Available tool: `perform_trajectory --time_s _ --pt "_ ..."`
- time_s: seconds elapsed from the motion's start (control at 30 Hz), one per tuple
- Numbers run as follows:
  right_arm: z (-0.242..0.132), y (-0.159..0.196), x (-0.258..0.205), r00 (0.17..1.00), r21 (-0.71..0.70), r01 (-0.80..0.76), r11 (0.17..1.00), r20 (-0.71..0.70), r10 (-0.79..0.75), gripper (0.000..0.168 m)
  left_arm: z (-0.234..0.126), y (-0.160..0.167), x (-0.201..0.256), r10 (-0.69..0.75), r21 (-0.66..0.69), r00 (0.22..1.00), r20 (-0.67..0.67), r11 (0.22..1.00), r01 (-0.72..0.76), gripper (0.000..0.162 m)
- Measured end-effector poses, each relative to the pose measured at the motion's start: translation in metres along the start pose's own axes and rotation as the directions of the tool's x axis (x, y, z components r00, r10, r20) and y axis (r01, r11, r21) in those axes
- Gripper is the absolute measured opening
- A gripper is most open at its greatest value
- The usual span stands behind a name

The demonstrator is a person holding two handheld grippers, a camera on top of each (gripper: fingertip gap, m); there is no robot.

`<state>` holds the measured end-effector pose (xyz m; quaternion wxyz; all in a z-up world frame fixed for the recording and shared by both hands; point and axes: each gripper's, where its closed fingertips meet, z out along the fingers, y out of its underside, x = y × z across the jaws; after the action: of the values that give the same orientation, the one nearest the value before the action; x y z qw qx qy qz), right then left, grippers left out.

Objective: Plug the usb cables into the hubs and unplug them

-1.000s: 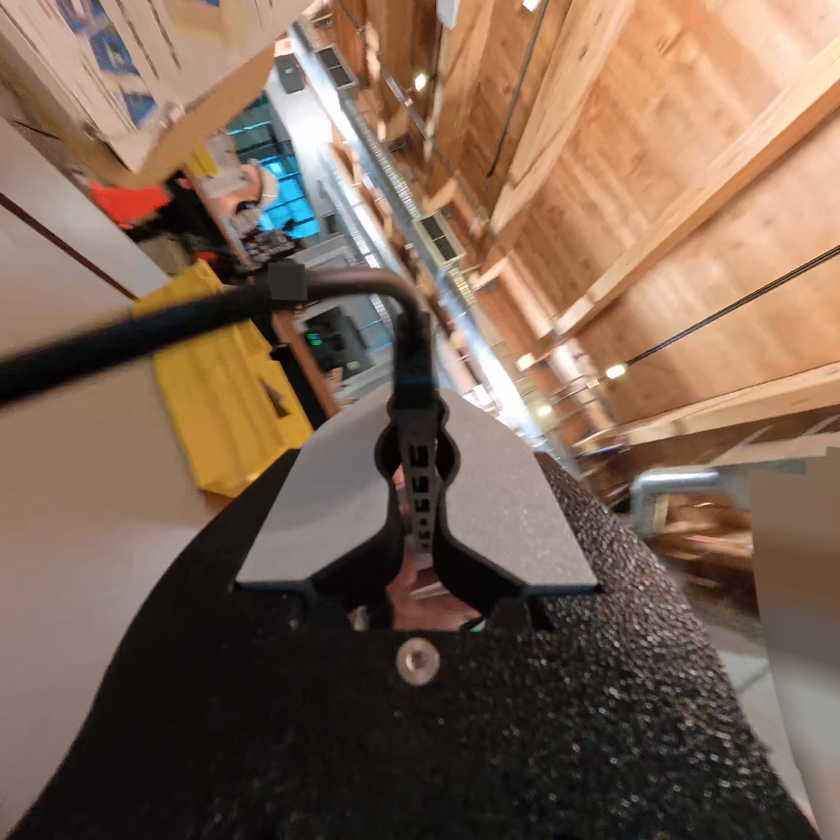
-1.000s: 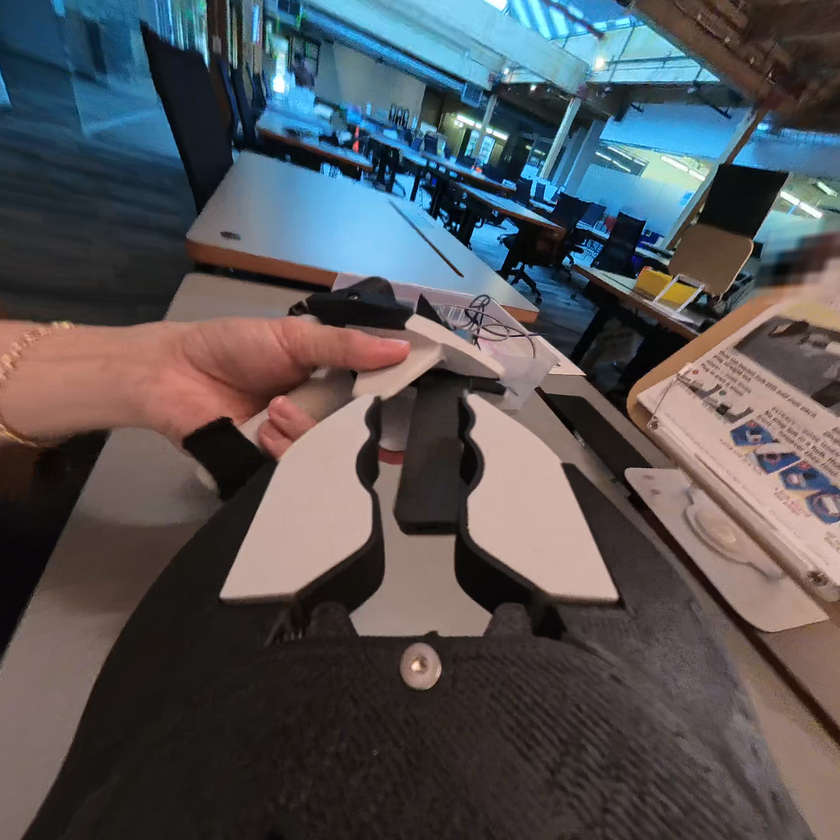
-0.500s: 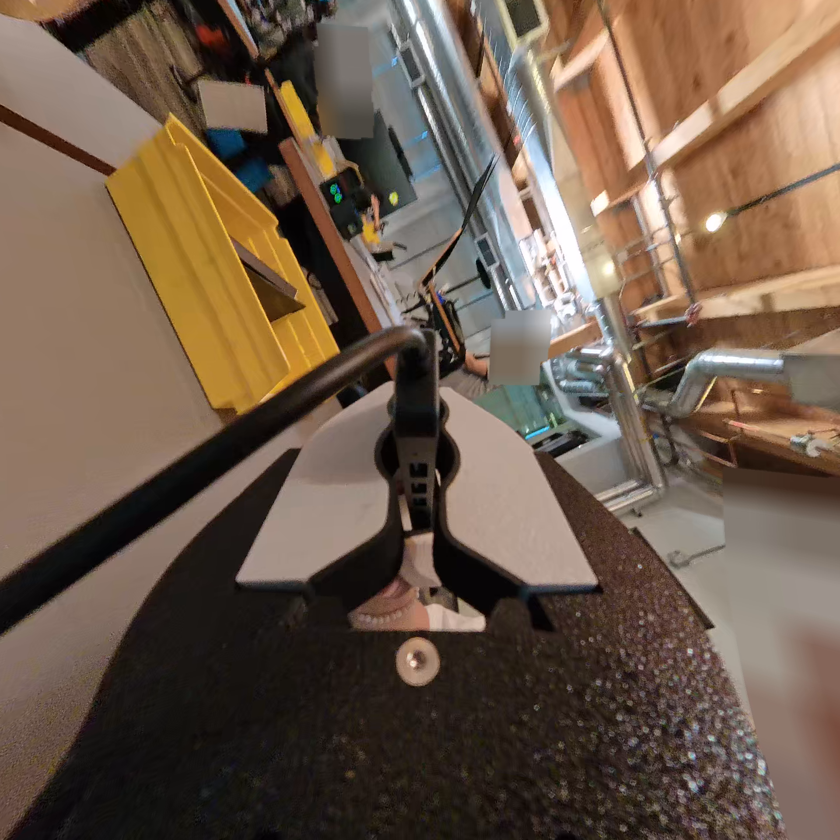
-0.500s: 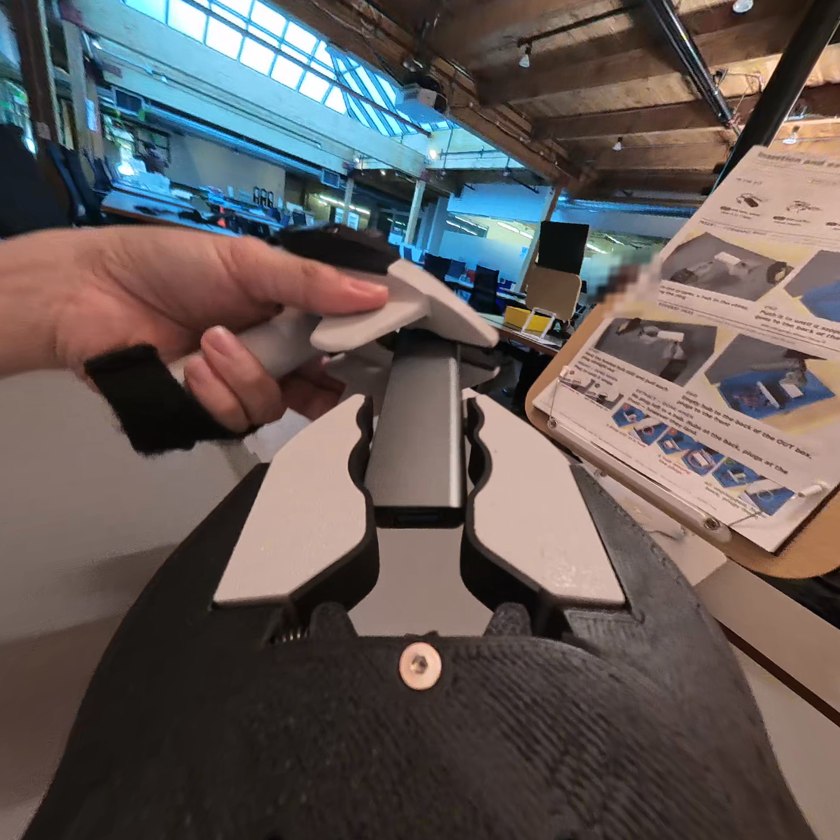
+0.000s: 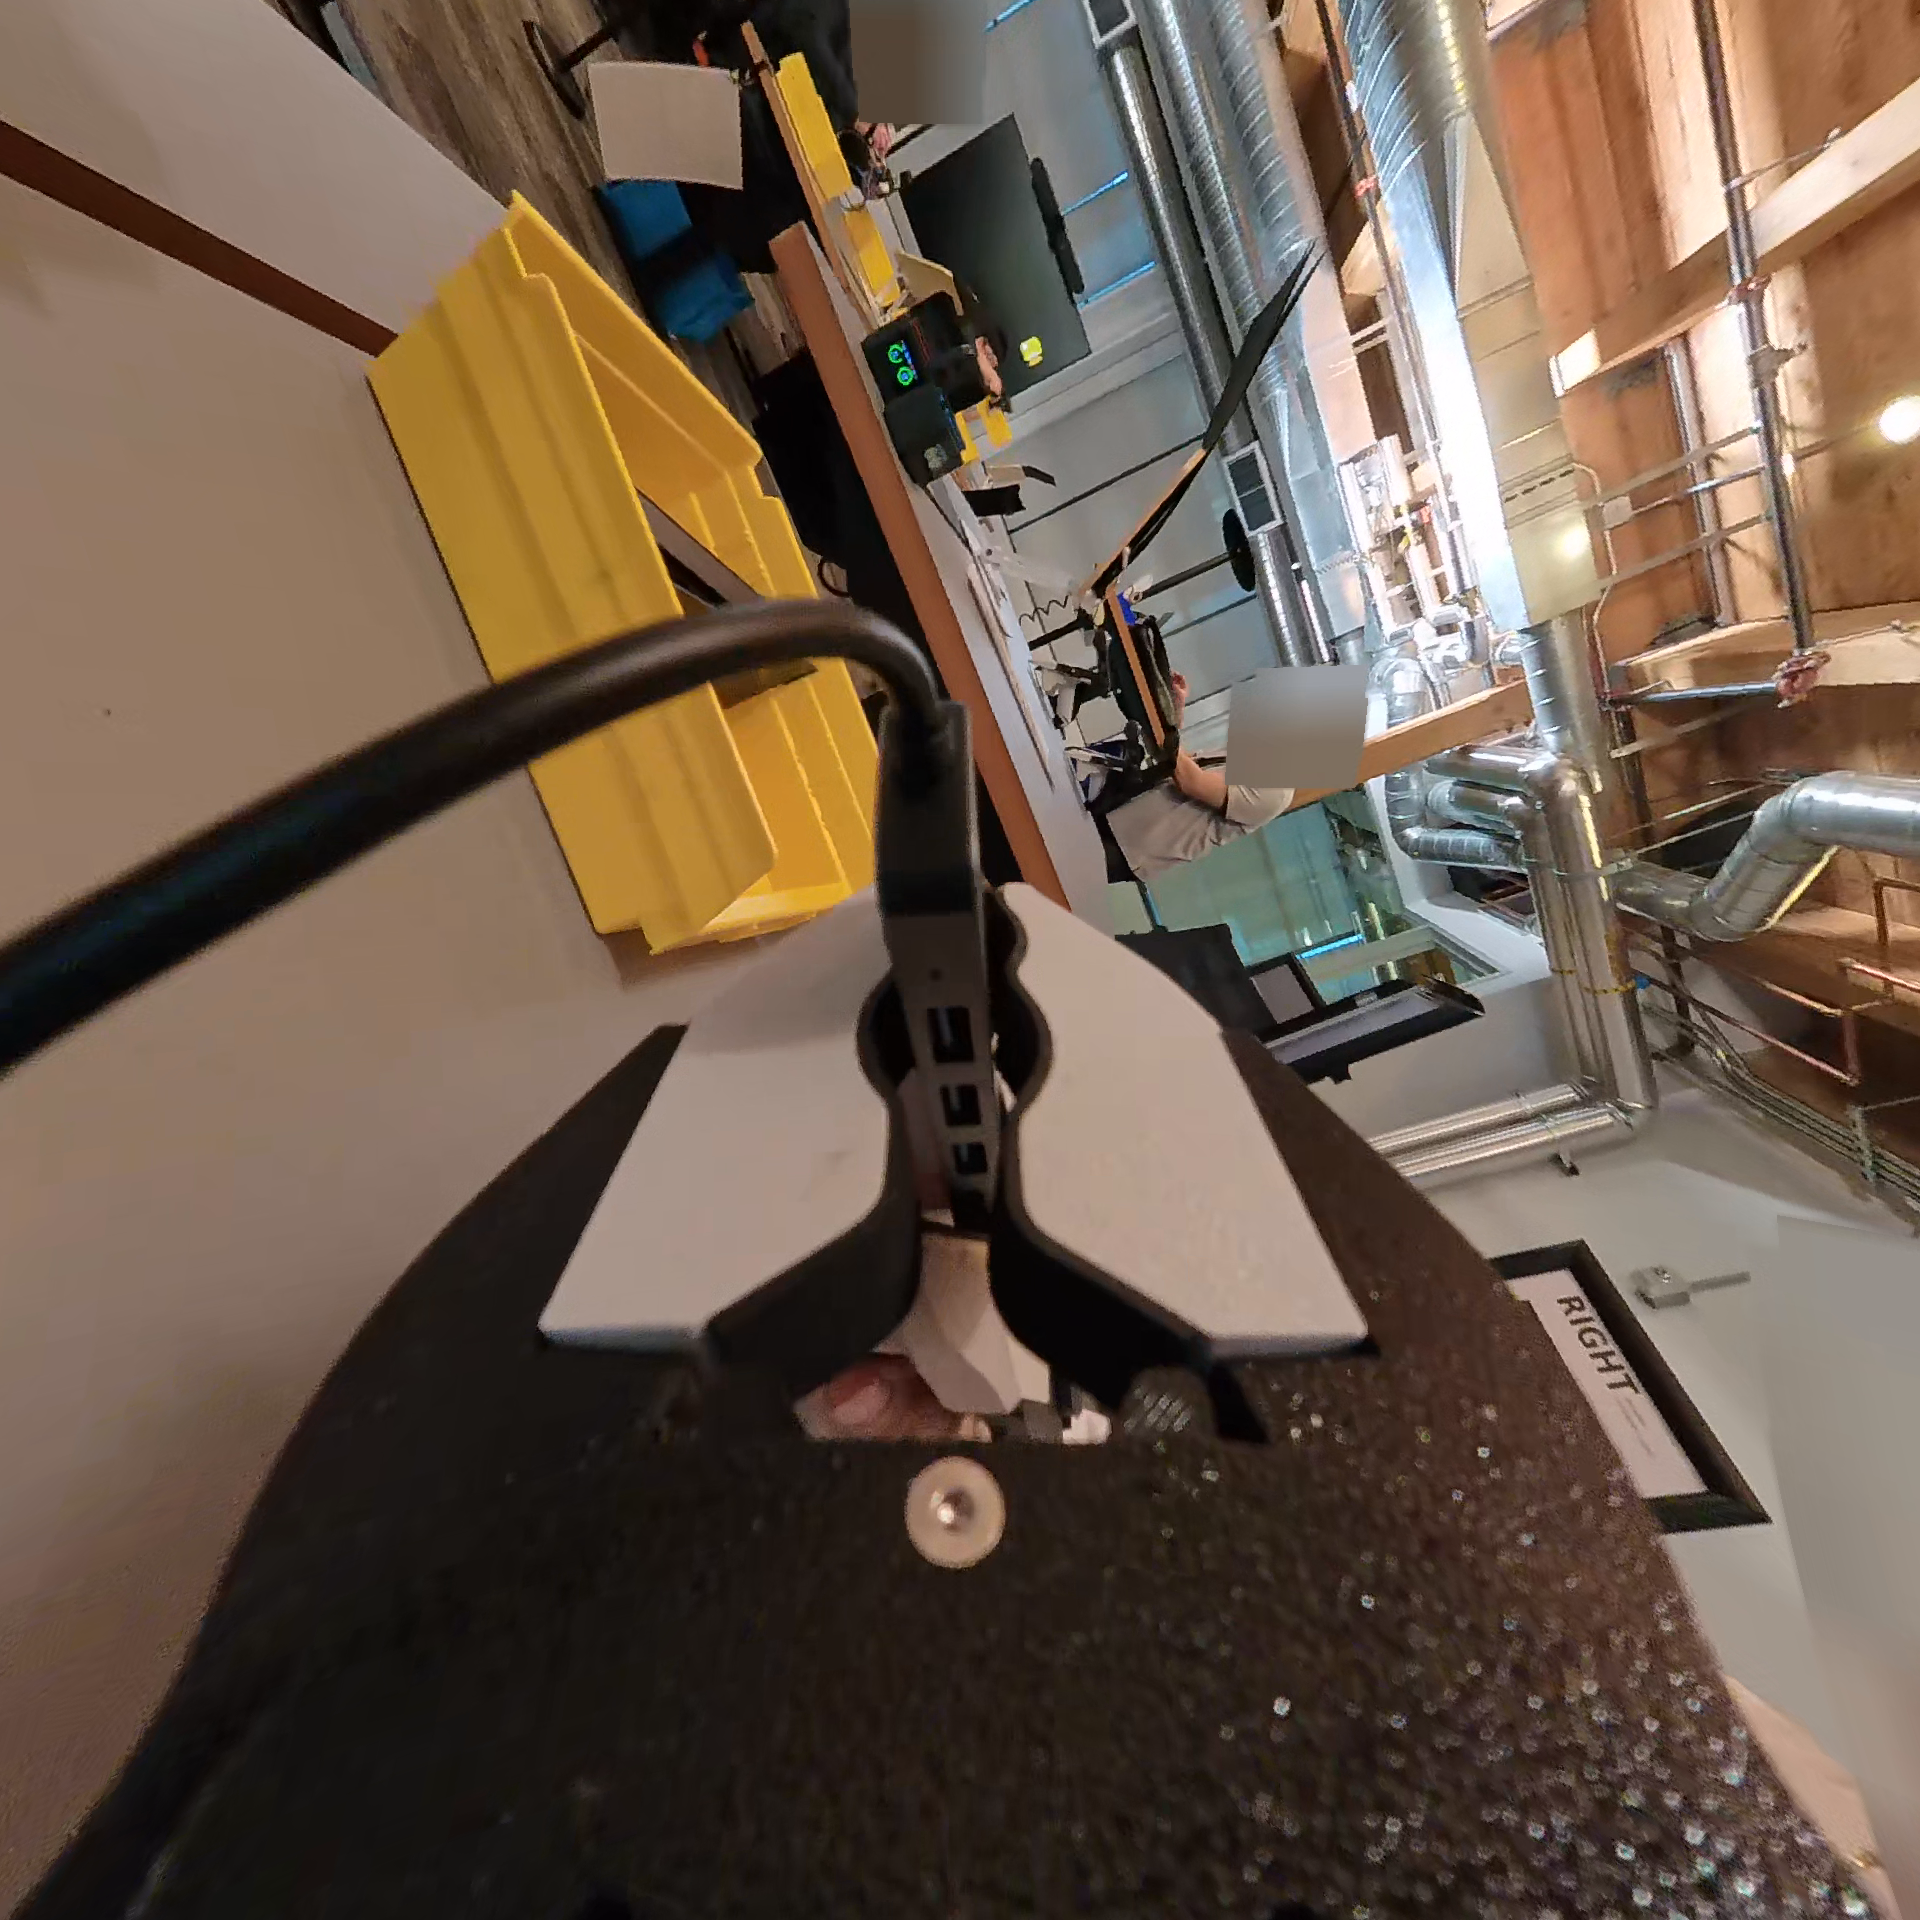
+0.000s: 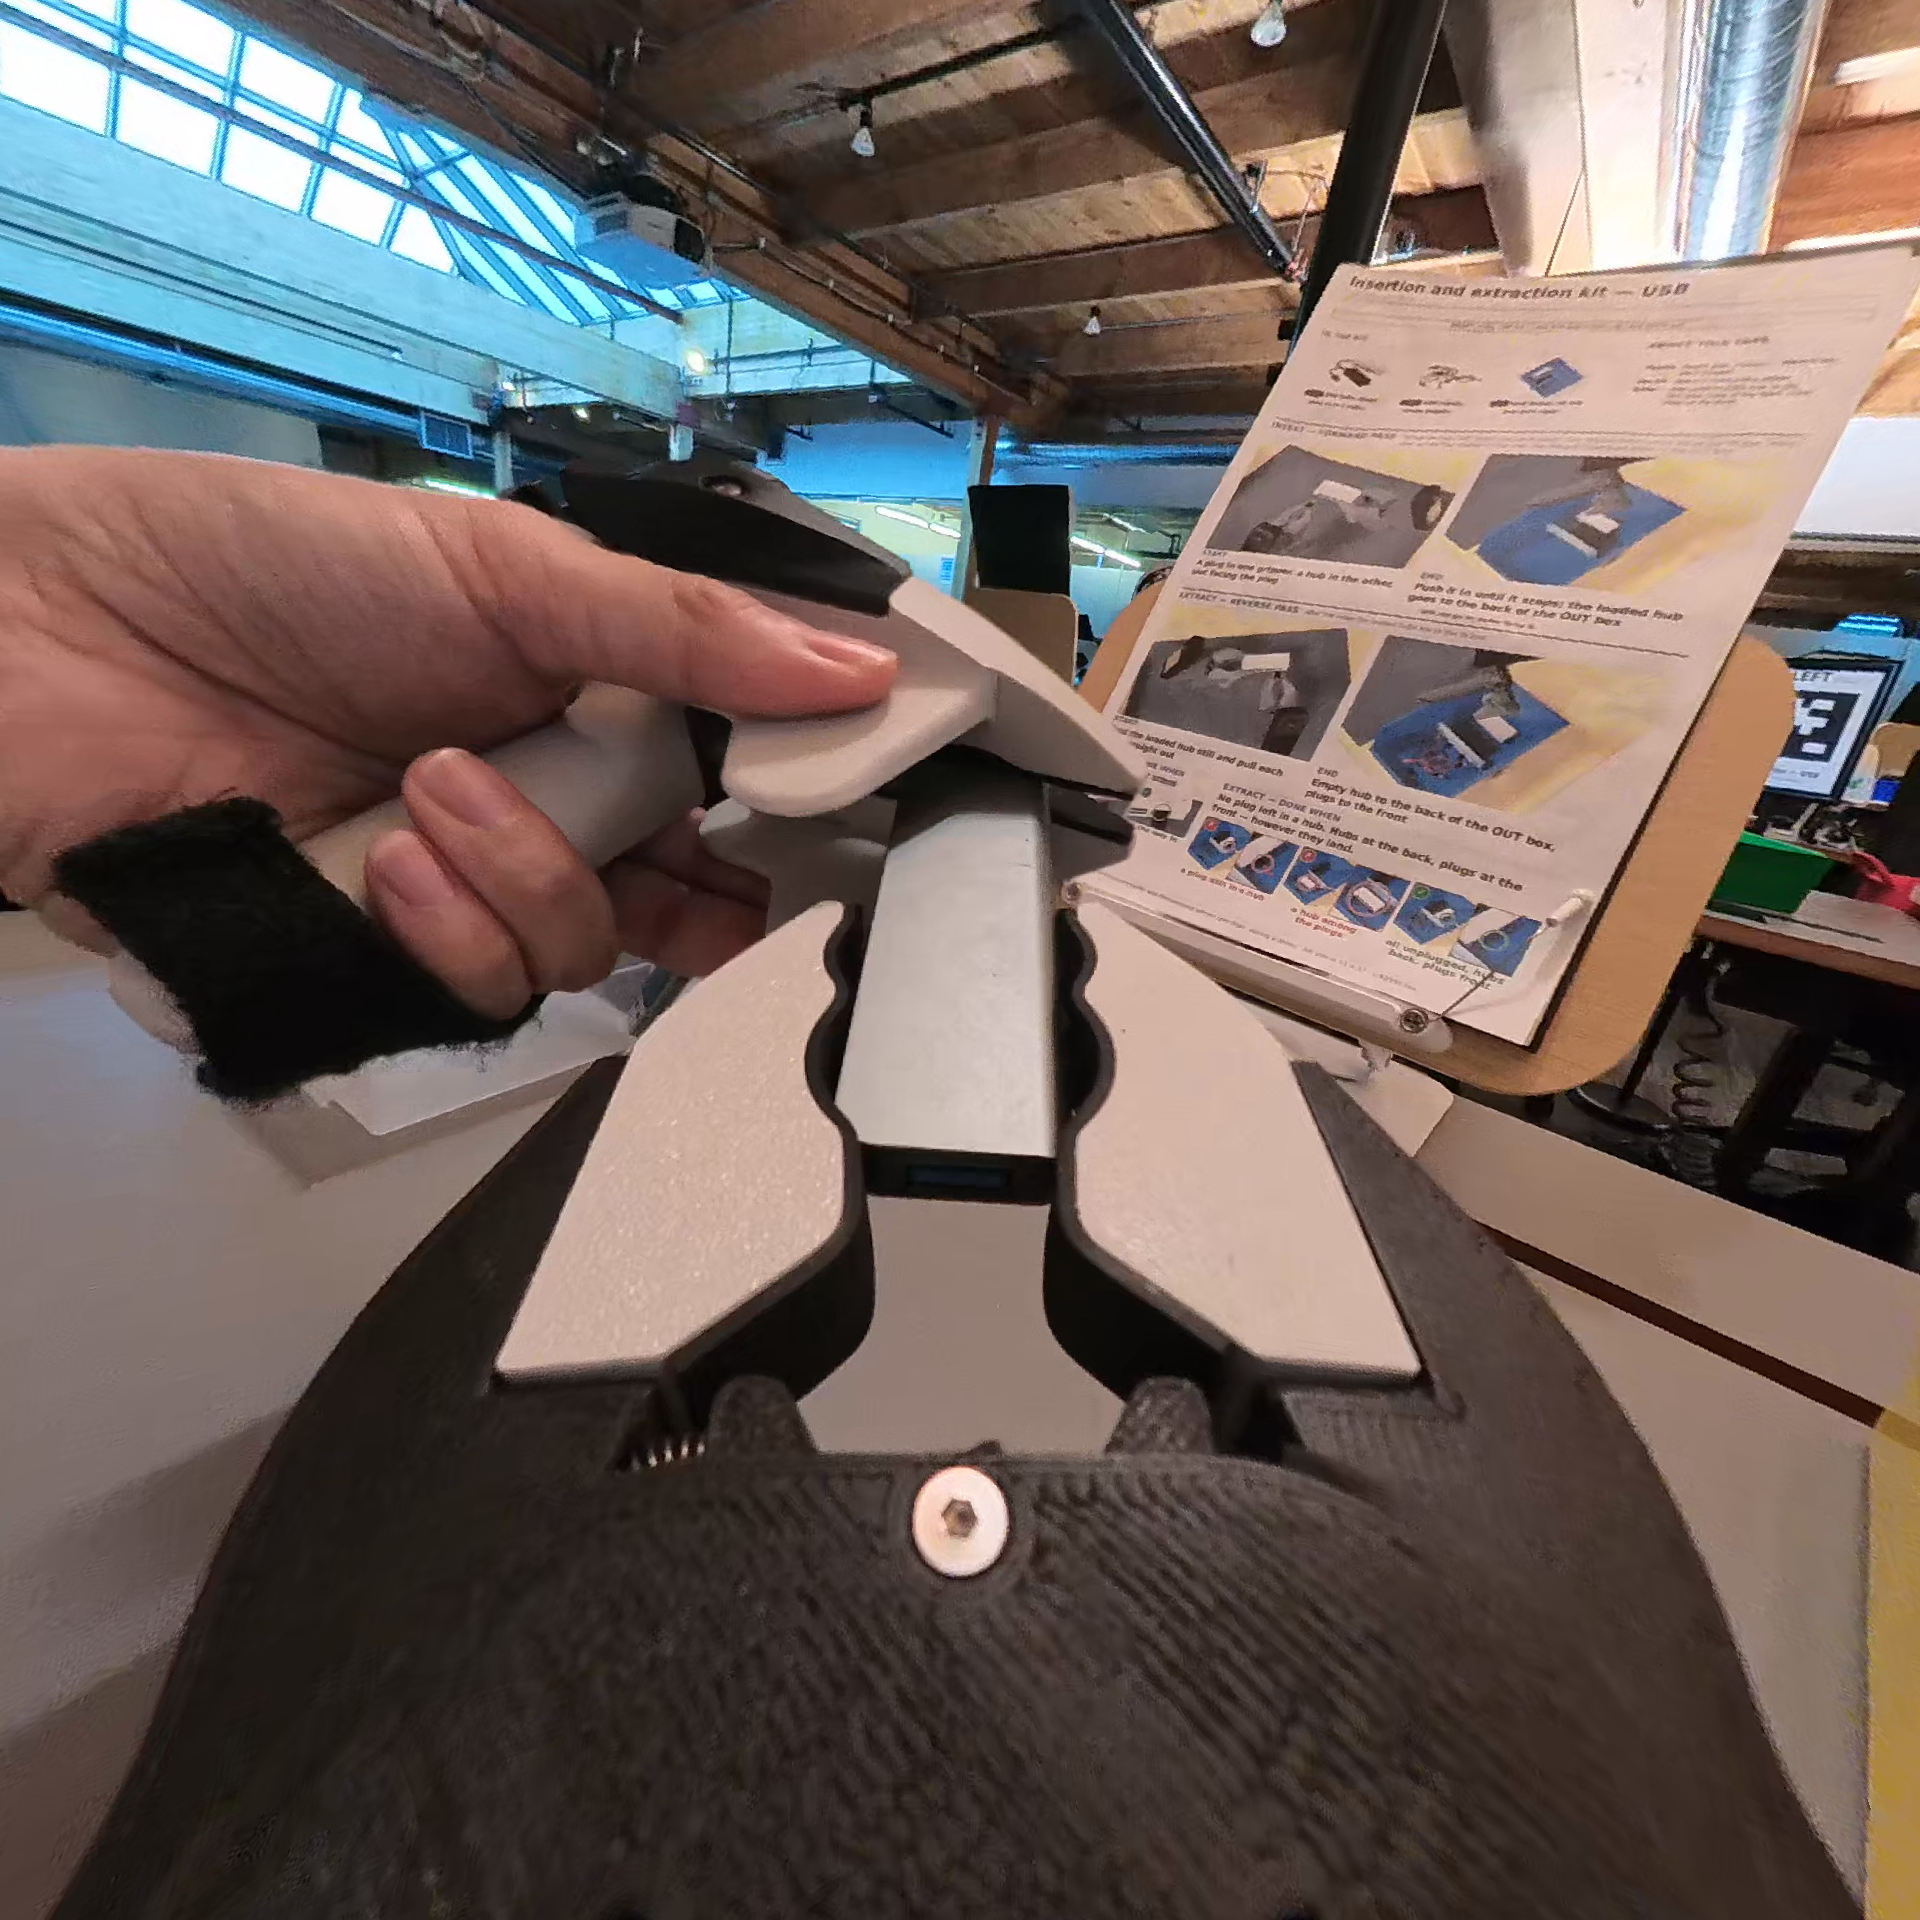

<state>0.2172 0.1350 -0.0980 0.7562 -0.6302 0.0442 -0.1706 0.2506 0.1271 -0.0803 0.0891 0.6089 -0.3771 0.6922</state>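
Observation:
A grey USB hub [image 6: 956, 1018] is held by both grippers above the table. My right gripper [image 6: 956, 914] is shut on its near end, a finger on each long side; a blue port [image 6: 956, 1179] faces the camera. My left gripper [image 6: 997, 790], held by a hand [image 6: 364, 644], clamps the hub's far end from the left. In the left wrist view my left gripper [image 5: 940, 914] is shut on the hub [image 5: 940, 1039], seen edge-on with a row of ports. The hub's black cable [image 5: 416, 758] curves off to the left. No separate USB plug is in view.
A yellow bin [image 5: 582, 582] sits on the pale table [image 5: 208, 623] beyond the left gripper. A printed instruction sheet on a wooden stand [image 6: 1455, 623] is at the right. Other desks and a seated person [image 5: 1195, 821] are far off. Less than 4 cm separates the two grippers' tips.
Both grippers have tilted with the hub held between them. The right view rose from the tabletop to the ceiling and the hub's grey face turned up. The left view swung from the ceiling to the yellow bin.

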Motion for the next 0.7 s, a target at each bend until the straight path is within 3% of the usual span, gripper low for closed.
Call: perform_trajectory --time_s 0.17,0.27,0.3,0.47,0.57,0.7 --pt "-0.002 0.002 0.004 0.998 0.034 -0.062 0.997 0.014 0.062 0.036 0.005 0.002 0.0 0.024 -0.022 0.998 -0.055 0.999 -0.026 0.011" --pt "-0.004 0.0 0.008 0.984 0.07 -0.174 0.982 0.056 0.17 0.036 0.004 0.004 0.004 0.088 -0.038 0.993 -0.075 0.995 -0.091 0.022" --pt "-0.005 -0.002 0.01 0.978 0.084 -0.202 0.976 0.071 0.196 0.036 0.002 0.005 0.005 0.092 -0.046 0.992 -0.084 0.994 -0.096 0.032" --pt "-0.01 -0.005 0.034 0.958 0.113 -0.285 0.952 0.056 0.281 0.036 -0.025 0.008 0.027 0.226 -0.02 0.966 -0.129 0.973 -0.23 0.032" --pt "-0.012 -0.005 0.045 0.956 0.124 -0.295 0.948 0.031 0.293 0.036 -0.054 0.002 0.035 0.391 0.006 0.919 -0.048 0.92 -0.391 0.032" --pt "-0.014 -0.006 0.054 0.955 0.131 -0.297 0.946 0.023 0.297 0.036 -0.112 -0.031 0.029 0.549 0.01 0.803 0.231 0.824 -0.566 0.033"
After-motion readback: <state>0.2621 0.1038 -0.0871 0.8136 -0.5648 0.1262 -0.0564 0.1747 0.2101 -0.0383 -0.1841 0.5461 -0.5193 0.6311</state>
